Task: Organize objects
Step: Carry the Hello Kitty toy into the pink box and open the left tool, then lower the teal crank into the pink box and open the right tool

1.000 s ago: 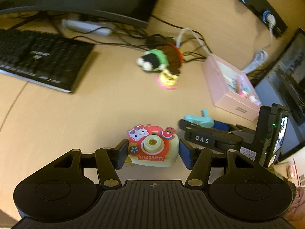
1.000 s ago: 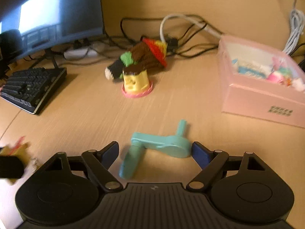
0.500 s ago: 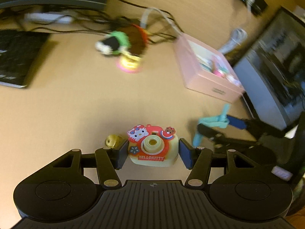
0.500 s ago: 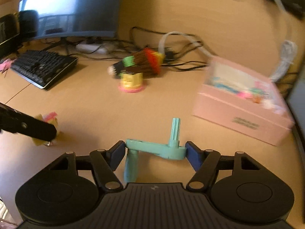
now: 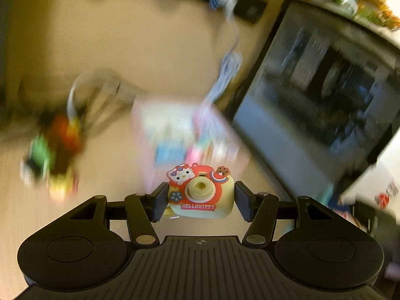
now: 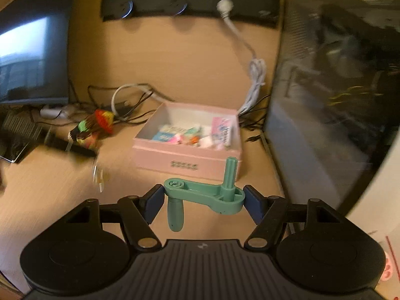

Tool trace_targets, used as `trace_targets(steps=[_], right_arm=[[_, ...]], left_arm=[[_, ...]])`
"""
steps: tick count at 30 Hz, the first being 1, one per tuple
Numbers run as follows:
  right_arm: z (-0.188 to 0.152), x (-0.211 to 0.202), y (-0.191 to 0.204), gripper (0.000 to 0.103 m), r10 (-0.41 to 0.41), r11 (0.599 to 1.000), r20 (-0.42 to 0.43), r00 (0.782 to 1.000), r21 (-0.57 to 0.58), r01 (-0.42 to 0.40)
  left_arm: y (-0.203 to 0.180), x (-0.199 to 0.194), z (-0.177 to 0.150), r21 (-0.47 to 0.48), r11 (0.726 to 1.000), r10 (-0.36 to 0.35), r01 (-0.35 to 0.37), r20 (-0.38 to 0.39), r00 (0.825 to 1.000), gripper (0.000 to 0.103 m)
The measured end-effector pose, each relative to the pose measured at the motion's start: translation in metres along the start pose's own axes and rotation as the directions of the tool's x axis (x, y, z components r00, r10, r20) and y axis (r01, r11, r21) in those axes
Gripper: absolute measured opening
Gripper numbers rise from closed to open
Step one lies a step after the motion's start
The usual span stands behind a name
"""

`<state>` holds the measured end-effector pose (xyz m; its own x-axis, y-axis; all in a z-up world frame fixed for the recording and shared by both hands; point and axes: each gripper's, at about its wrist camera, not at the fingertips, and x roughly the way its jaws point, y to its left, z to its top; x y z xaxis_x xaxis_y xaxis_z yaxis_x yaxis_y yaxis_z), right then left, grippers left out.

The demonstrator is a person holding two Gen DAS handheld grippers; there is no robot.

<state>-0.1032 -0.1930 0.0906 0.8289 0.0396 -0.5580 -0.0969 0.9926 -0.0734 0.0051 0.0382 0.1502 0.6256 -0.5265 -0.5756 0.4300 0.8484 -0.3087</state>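
Note:
My left gripper (image 5: 200,200) is shut on a yellow and red Hello Kitty toy camera (image 5: 201,193), carried above the desk in front of the blurred pink box (image 5: 180,135). My right gripper (image 6: 203,201) is shut on a teal plastic crank handle (image 6: 205,195), its grip hanging down and its shaft pointing up. It is held in the air just before the open pink box (image 6: 186,160), which holds several small packets and toys. A knitted brown, green and red toy (image 6: 96,125) lies left of the box. The other gripper's dark fingers (image 6: 72,147) cross the right wrist view at left.
A dark monitor (image 6: 332,100) stands right of the box and another monitor (image 6: 32,57) at far left, with a keyboard (image 6: 17,135) below it. Cables (image 6: 130,100) tangle behind the box. A black socket strip (image 6: 190,7) with a white plug runs along the wall.
Both grippers rose off the desk with their objects and swung toward the pink box. The right gripper closed on the teal crank, which earlier lay on the desk between open jaws.

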Motion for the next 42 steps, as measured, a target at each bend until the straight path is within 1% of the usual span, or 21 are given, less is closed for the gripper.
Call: trace_targets(steps=[3, 5, 6, 8, 9, 10, 12, 15, 19, 22, 24, 25, 27, 30, 34, 36, 37, 38, 39, 41, 42], right_arm=[[0.001, -0.006, -0.013, 0.069, -0.008, 1.0, 0.027, 1.0, 0.015, 0.008], [0.003, -0.009, -0.021, 0.069, -0.009, 1.0, 0.051, 0.999, 0.022, 0.008], [0.004, -0.009, -0.022, 0.069, -0.01, 1.0, 0.061, 0.998, 0.024, 0.009], [0.006, -0.011, -0.029, 0.069, -0.014, 0.999, 0.08, 0.997, 0.035, 0.011], [0.007, -0.011, -0.032, 0.069, -0.013, 0.999, 0.089, 0.996, 0.041, 0.009], [0.008, -0.012, -0.035, 0.069, -0.012, 0.999, 0.096, 0.995, 0.046, 0.008], [0.009, -0.011, -0.038, 0.069, -0.009, 0.999, 0.107, 0.994, 0.053, 0.004], [0.009, -0.011, -0.041, 0.069, -0.006, 0.998, 0.112, 0.994, 0.062, -0.001], [0.005, -0.003, -0.046, 0.069, 0.005, 0.998, 0.094, 0.996, 0.06, -0.011], [0.005, 0.005, -0.048, 0.069, 0.012, 0.998, 0.073, 0.997, 0.053, -0.016], [0.008, 0.01, -0.049, 0.069, 0.018, 0.999, 0.072, 0.997, 0.049, -0.022], [0.011, 0.013, -0.05, 0.069, 0.019, 0.999, 0.076, 0.997, 0.046, -0.023], [0.02, 0.019, -0.054, 0.069, 0.027, 0.998, 0.085, 0.996, 0.047, -0.031], [0.047, 0.035, -0.062, 0.069, 0.041, 0.998, 0.105, 0.994, 0.048, -0.046], [0.087, 0.063, -0.055, 0.069, 0.075, 0.996, 0.155, 0.985, 0.027, -0.08], [0.111, 0.083, -0.049, 0.069, 0.111, 0.992, 0.181, 0.977, 0.043, -0.12], [0.122, 0.093, -0.044, 0.07, 0.129, 0.989, 0.202, 0.971, 0.045, -0.141], [0.133, 0.104, -0.038, 0.075, 0.133, 0.989, 0.22, 0.966, 0.034, -0.144], [0.141, 0.115, -0.031, 0.08, 0.114, 0.992, 0.219, 0.969, 0.018, -0.121], [0.149, 0.129, -0.018, 0.081, 0.077, 0.997, 0.207, 0.975, 0.013, -0.081], [0.149, 0.132, -0.015, 0.082, 0.087, 0.995, 0.191, 0.978, 0.021, -0.093]], left_arm=[[-0.018, 0.002, 0.052, 0.07, 0.997, 0.006, -0.017, 0.146, 0.989, 0.062], [-0.022, 0.009, 0.083, 0.06, 0.998, 0.02, -0.036, 0.25, 0.968, 0.061], [-0.023, 0.018, 0.097, 0.051, 0.998, 0.024, -0.039, 0.268, 0.963, 0.061], [-0.024, 0.044, 0.113, 0.079, 0.995, 0.041, -0.06, 0.219, 0.975, 0.061], [-0.025, 0.06, 0.118, 0.096, 0.992, 0.058, -0.076, 0.177, 0.982, 0.061], [-0.024, 0.081, 0.12, 0.11, 0.989, 0.086, -0.098, 0.11, 0.99, 0.061], [-0.02, 0.109, 0.118, 0.102, 0.986, 0.126, -0.128, 0.03, 0.992, 0.061], [-0.013, 0.131, 0.101, 0.059, 0.986, 0.156, -0.156, 0.011, 0.988, 0.06], [0.005, 0.141, 0.083, -0.008, 0.987, 0.161, -0.161, 0.03, 0.987, 0.06], [0.018, 0.126, 0.071, -0.088, 0.978, 0.193, -0.187, 0.072, 0.979, 0.06], [0.025, 0.111, 0.058, -0.151, 0.978, 0.157, -0.143, 0.084, 0.984, 0.06], [0.027, 0.097, 0.046, -0.168, 0.98, 0.119, -0.105, 0.077, 0.99, 0.06], [0.03, 0.079, 0.021, -0.18, 0.982, 0.073, -0.061, 0.063, 0.995, 0.06], [0.033, 0.049, -0.026, -0.187, 0.981, 0.058, -0.049, 0.04, 0.998, 0.06], [0.045, 0.019, -0.079, -0.22, 0.967, 0.129, -0.131, -0.022, 0.991, 0.06], [0.049, 0.009, -0.09, -0.213, 0.962, 0.169, -0.17, -0.026, 0.985, 0.06], [0.053, 0.001, -0.096, -0.209, 0.959, 0.194, -0.194, -0.02, 0.981, 0.06], [0.057, -0.008, -0.099, -0.21, 0.954, 0.219, -0.215, -0.003, 0.976, 0.06], [0.061, -0.016, -0.102, -0.213, 0.949, 0.242, -0.232, 0.02, 0.97, 0.06], [0.071, -0.035, -0.104, -0.23, 0.935, 0.291, -0.269, 0.07, 0.954, 0.06], [0.077, -0.044, -0.106, -0.251, 0.928, 0.307, -0.276, 0.095, 0.947, 0.06]])
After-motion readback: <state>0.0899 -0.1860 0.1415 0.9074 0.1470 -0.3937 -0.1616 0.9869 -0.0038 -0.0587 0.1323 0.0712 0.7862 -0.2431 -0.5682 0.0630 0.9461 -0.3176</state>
